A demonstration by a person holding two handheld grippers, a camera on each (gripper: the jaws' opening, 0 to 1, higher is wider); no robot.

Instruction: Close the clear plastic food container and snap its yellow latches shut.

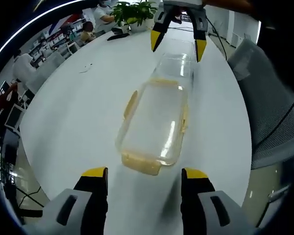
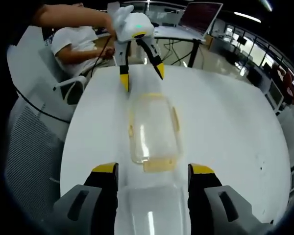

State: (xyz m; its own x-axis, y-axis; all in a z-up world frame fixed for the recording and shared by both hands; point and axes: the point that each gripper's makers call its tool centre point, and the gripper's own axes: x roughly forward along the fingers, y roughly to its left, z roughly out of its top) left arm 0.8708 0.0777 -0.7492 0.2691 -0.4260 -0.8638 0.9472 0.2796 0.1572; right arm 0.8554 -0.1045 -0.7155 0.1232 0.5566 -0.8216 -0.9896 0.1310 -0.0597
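White surface (image 1: 83, 107) carries the clear container (image 1: 154, 122), lying lengthwise between the two grippers, nothing gripping it. Left gripper (image 1: 144, 172): jaws wide apart, holding nothing, the container's near yellow latch (image 1: 141, 164) sits just beyond the tips at 12 o'clock. Right gripper (image 2: 154, 168): jaws also wide apart, holding nothing; a clear lid section (image 2: 152, 210) lies between them at 6 o'clock, the far end's latch (image 2: 159, 164) near the tips. Side latches (image 1: 131, 104) stick outward. No readable writing. Grey mesh chair (image 1: 269, 112) at 3 o'clock in the left gripper view, potted plant (image 1: 134, 12) at 12 o'clock. A person's arm (image 2: 73, 14) holds the opposite gripper.
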